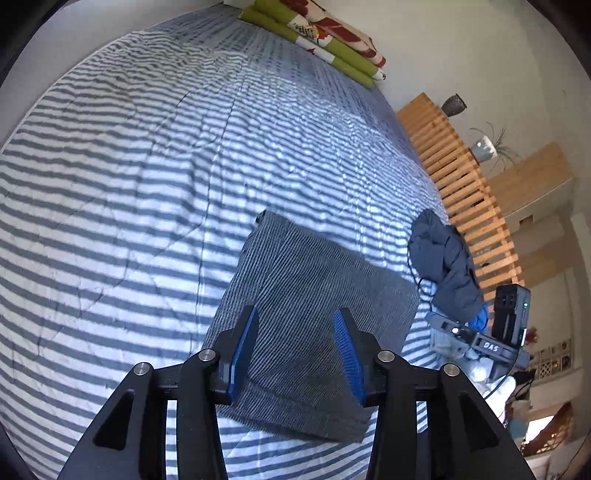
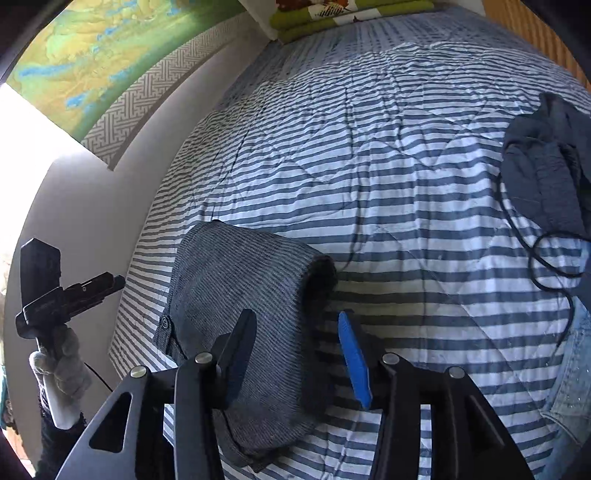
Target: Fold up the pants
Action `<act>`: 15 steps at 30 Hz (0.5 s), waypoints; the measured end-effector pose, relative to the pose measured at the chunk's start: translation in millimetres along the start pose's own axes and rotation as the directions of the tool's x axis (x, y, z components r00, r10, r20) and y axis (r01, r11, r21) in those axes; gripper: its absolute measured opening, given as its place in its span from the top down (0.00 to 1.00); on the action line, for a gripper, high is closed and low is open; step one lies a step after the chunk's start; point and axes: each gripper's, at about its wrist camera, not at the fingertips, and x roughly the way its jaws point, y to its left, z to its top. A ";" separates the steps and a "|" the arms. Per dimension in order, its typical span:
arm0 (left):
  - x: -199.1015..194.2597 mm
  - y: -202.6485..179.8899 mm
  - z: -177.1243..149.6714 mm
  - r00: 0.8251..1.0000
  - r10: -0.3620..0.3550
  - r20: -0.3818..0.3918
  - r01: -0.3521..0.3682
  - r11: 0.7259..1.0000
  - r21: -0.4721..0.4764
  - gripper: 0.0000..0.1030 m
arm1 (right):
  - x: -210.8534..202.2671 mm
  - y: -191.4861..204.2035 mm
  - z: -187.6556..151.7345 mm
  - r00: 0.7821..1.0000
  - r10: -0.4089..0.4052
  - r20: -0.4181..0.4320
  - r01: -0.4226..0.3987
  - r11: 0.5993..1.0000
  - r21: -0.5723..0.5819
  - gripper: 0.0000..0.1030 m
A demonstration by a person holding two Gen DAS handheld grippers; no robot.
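In the left wrist view the left gripper is at bottom center, jaws apart and empty. The folded pants lie on the striped bed, long axis from lower center to upper left. In the right view the right gripper is also spread, holding nothing.

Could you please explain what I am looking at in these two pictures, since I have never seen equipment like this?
No robot here: a person holds a hand-held gripper in each hand, and each carries a fisheye camera looking along its two fingers. One picture comes from the left hand-held gripper, the other from the right hand-held gripper. Both are open and hold nothing. Below them, on a striped bedspread, lie grey striped pants, already folded into a compact shape. A crumpled dark blue garment sits further right, and folded bedding lies at the far end.
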 end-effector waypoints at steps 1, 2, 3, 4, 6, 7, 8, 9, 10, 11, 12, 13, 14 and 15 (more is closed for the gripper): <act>2.8 6.7 -6.7 1.000 0.024 -0.011 -0.024 1.000 -0.008 0.55 | -3.4 -1.1 -9.9 1.000 0.002 -0.004 -0.002 1.000 0.004 0.59; 4.1 16.5 -14.0 0.999 0.032 -0.021 -0.033 0.999 -0.015 0.54 | -5.6 1.4 -20.5 1.000 0.011 -0.005 -0.011 1.000 0.001 0.59; 8.5 23.5 -19.6 0.999 0.036 -0.034 -0.037 0.999 -0.020 0.54 | -7.2 5.1 -31.9 0.999 0.030 -0.011 -0.030 1.000 -0.009 0.58; 13.5 30.9 -26.1 0.998 0.049 -0.050 -0.050 0.998 -0.023 0.53 | -5.7 9.2 -40.9 0.999 0.042 -0.023 -0.042 0.999 -0.019 0.58; 32.3 49.8 -39.8 0.993 0.077 -0.088 -0.081 0.996 -0.040 0.48 | 6.6 17.6 -60.7 0.997 0.045 -0.063 -0.046 0.999 -0.027 0.56; 41.6 58.9 -46.4 0.991 0.069 -0.114 -0.076 0.995 -0.059 0.46 | 15.2 21.7 -70.2 0.995 0.045 -0.087 -0.047 0.998 -0.030 0.56; 48.3 64.8 -50.5 0.989 0.062 -0.131 -0.072 0.995 -0.074 0.46 | 23.3 24.8 -78.0 0.993 0.045 -0.111 -0.049 0.998 -0.030 0.56; 53.0 70.1 -54.7 0.989 0.054 -0.141 -0.067 0.994 -0.089 0.46 | 31.9 27.7 -86.4 0.990 0.043 -0.134 -0.047 0.999 -0.022 0.56; 56.6 74.6 -57.4 0.989 0.043 -0.145 -0.058 0.993 -0.102 0.46 | 36.6 29.8 -93.1 0.988 0.047 -0.147 -0.050 0.999 -0.013 0.56; 58.7 77.8 -59.2 0.989 0.029 -0.144 -0.046 0.993 -0.112 0.46 | 41.7 31.9 -99.7 0.986 0.062 -0.157 -0.062 0.998 0.002 0.56; 59.5 79.7 -60.0 0.990 0.017 -0.141 -0.034 0.992 -0.120 0.46 | 43.3 34.3 -104.8 0.984 0.069 -0.162 -0.068 0.998 0.012 0.56; 60.2 81.5 -60.4 0.990 0.012 -0.139 -0.030 0.992 -0.123 0.46 | 44.6 36.8 -109.6 0.984 0.074 -0.165 -0.072 0.997 0.017 0.56; 60.2 83.0 -60.4 0.991 0.012 -0.137 -0.029 0.992 -0.124 0.46 | 46.0 39.1 -114.9 0.983 0.075 -0.169 -0.073 0.997 0.021 0.55; 60.9 84.1 -60.6 0.990 0.011 -0.140 -0.029 0.992 -0.124 0.46 | 47.7 40.2 -120.4 0.981 0.080 -0.179 -0.076 0.997 0.034 0.55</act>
